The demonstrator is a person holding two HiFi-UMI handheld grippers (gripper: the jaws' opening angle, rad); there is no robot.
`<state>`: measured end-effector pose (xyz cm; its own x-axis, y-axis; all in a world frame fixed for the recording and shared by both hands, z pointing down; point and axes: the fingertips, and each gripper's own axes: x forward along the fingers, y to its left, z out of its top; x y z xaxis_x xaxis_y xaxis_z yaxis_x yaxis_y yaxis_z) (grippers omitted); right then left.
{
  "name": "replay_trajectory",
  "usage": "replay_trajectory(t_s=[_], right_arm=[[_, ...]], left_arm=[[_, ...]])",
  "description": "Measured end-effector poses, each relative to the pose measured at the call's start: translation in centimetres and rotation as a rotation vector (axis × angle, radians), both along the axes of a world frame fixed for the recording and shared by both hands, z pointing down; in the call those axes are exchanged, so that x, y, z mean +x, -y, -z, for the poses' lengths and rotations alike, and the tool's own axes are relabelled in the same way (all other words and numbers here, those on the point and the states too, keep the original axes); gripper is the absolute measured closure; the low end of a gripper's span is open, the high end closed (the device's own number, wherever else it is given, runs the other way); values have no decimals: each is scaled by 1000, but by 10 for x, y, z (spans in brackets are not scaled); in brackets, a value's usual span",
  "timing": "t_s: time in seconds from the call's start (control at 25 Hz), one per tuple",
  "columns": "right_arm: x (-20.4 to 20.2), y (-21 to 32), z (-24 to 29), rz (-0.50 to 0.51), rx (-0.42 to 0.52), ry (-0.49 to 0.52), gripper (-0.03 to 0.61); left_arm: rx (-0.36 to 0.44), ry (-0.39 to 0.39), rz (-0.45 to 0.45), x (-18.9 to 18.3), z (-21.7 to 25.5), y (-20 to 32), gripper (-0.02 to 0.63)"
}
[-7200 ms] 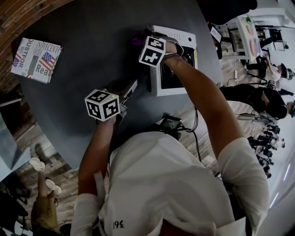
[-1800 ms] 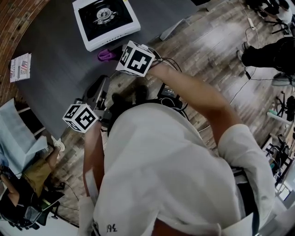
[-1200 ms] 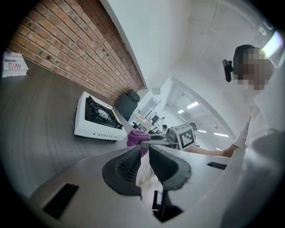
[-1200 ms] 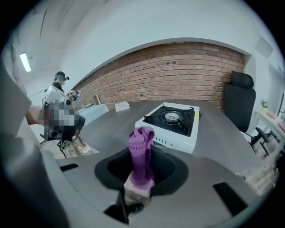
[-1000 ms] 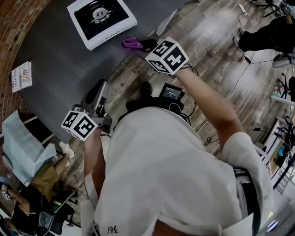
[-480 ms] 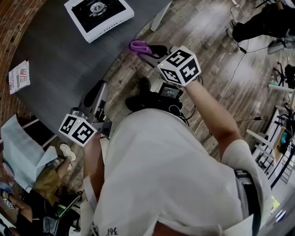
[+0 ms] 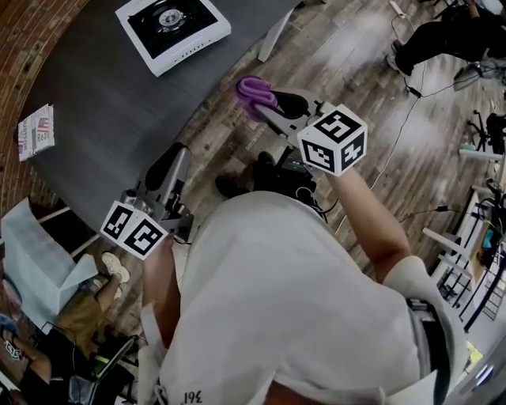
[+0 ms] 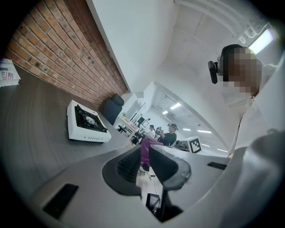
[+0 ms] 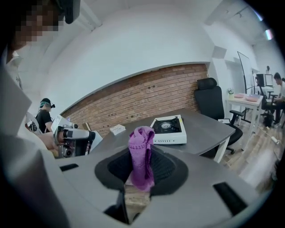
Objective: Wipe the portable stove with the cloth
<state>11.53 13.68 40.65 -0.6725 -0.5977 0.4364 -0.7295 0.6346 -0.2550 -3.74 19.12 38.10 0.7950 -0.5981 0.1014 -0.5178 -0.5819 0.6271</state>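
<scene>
The white portable stove (image 7: 170, 24) with its black top sits on the dark grey table (image 7: 103, 103), far from both grippers; it also shows as the stove (image 8: 87, 122) and the stove (image 9: 169, 129). My right gripper (image 7: 265, 103) is shut on a purple cloth (image 7: 251, 88) and hangs over the wooden floor beside the table's edge. The cloth (image 9: 141, 142) stands bunched upright between the right gripper (image 9: 141, 162) jaws. My left gripper (image 7: 178, 154) hovers at the table's near edge. The left gripper (image 8: 144, 153) jaws are almost together with nothing between them.
A folded newspaper (image 7: 33, 130) lies at the table's left end. A table leg (image 7: 273, 35) stands near the right gripper. A black device with cables (image 7: 288, 170) lies on the floor. A black office chair (image 9: 209, 104) stands behind the table. A person sits low at left (image 7: 71, 316).
The right gripper left the stove with the cloth and swung right, off the table and over the floor. The view has backed away from the table. The left gripper barely moved.
</scene>
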Motion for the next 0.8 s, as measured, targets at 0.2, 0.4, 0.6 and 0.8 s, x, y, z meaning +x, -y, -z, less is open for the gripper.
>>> replay_trajectory(t_s=[0.2,0.4,0.6,0.8], right_arm=[[13,3,18,23,25,35,474],[40,12,32,22,59,44,476],[62,18,28,9,41,67,476],[72,20,25,16,33,81,476]], left_arm=[[17,-4,48,8,10,5,551],[34,-8,48,38,16,10,551],[31,5,42,63,17,12,551],[11,15,39,79,13,14,551]])
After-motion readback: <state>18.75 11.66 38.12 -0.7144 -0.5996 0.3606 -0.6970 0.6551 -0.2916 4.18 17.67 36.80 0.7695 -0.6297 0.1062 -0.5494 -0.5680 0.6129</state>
